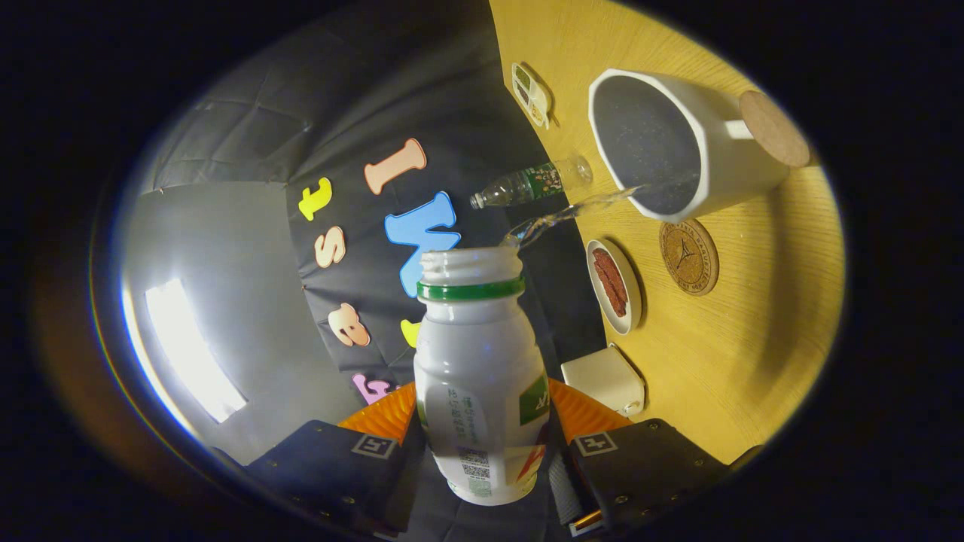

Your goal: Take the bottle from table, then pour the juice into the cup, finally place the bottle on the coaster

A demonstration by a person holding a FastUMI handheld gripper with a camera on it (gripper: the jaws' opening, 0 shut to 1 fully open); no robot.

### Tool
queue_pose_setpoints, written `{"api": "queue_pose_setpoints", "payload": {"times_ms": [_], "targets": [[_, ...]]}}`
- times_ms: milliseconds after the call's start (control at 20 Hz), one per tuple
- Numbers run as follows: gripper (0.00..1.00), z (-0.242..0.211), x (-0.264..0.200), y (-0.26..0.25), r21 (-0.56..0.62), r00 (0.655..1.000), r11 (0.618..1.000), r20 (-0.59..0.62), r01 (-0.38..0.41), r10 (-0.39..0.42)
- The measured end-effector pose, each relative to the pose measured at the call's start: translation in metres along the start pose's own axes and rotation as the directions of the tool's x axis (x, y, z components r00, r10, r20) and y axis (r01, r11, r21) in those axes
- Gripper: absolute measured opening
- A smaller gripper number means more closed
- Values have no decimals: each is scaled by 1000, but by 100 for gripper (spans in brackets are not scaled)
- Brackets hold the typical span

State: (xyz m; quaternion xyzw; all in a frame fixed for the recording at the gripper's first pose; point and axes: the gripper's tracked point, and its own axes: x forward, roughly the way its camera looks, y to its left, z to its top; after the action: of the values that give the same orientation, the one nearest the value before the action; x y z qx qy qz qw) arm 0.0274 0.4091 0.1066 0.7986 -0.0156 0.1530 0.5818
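- Wooden table (753, 339) fills the far side, with the booth's black cloth wall (339, 113) beside it.
- Both fingers of the gripper (482, 459) clamp the white bottle (482, 376), which sits between them, uncapped and tipped.
- A clear stream (572, 214) runs from the bottle's mouth into the white cup (678, 143).
- A round cork coaster (688, 257) lies just beside the cup.
- Near it sits a small dish (614, 286) of brown food; a clear plastic bottle (527, 184) lies beyond.
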Motion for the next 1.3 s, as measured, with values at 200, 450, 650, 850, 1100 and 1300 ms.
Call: {"api": "queue_pose_setpoints", "payload": {"times_ms": [200, 450, 650, 850, 1100, 1300], "targets": [[71, 2, -1, 1, 17, 1000, 1000, 13, -2, 2], [70, 6, -2, 2, 40, 999, 999, 34, -6, 4], [70, 10, -1, 5, 61, 999, 998, 47, -12, 9], [70, 15, 0, 7, 89, 998, 996, 62, -12, 6], [70, 24, 3, 10, 145, 996, 989, 91, -8, -5], [70, 32, 3, 14, 199, 993, 980, 118, -11, -12]]}}
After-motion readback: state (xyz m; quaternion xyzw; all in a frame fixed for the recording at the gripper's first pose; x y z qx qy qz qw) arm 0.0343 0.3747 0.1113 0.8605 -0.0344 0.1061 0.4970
